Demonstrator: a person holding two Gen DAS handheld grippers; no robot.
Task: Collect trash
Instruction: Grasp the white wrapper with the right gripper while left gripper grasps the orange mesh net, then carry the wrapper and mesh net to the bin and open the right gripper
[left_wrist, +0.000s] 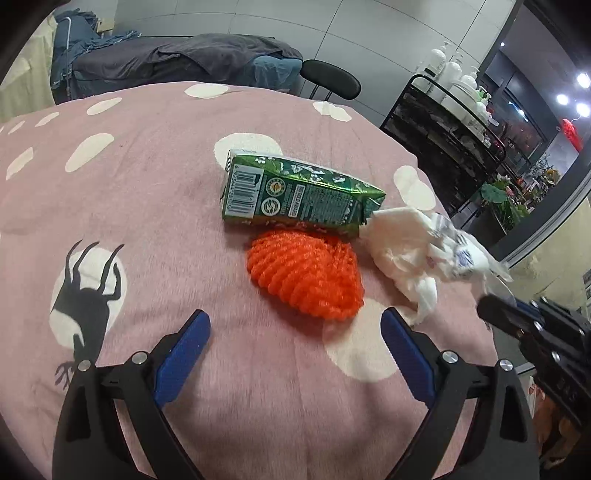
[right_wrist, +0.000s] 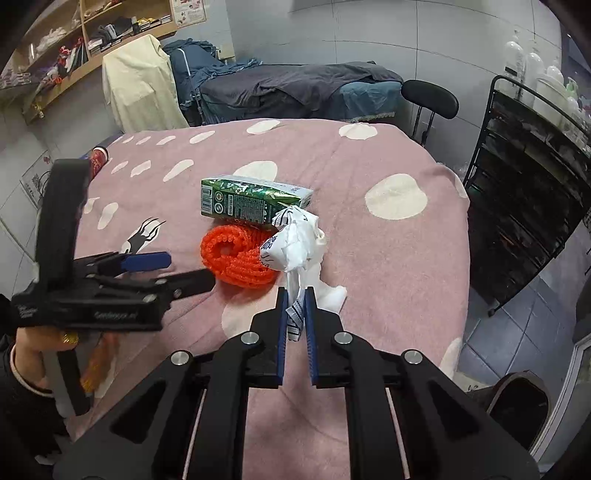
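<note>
1. Your right tongs (right_wrist: 295, 314) are clamped on the crumpled white wrapper (right_wrist: 295, 243).
2. Your left tongs (left_wrist: 295, 332) are spread wide, empty, near the orange mesh scrubber (left_wrist: 306, 277).
3. The green drink carton (left_wrist: 295, 192) lies on the pink blanket (left_wrist: 147, 221), touching the scrubber.

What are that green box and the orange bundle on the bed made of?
Green box: apparently foil-coated carton, glossy, with creased folds and a printed barcode. Orange bundle: looks like plastic foam netting, matte, with ribbed mesh loops; the exact plastic is unclear.

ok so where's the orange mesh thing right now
The orange mesh lies mid-bed on the pink blanket, just in front of the green carton, white wrapper at its right.
</note>
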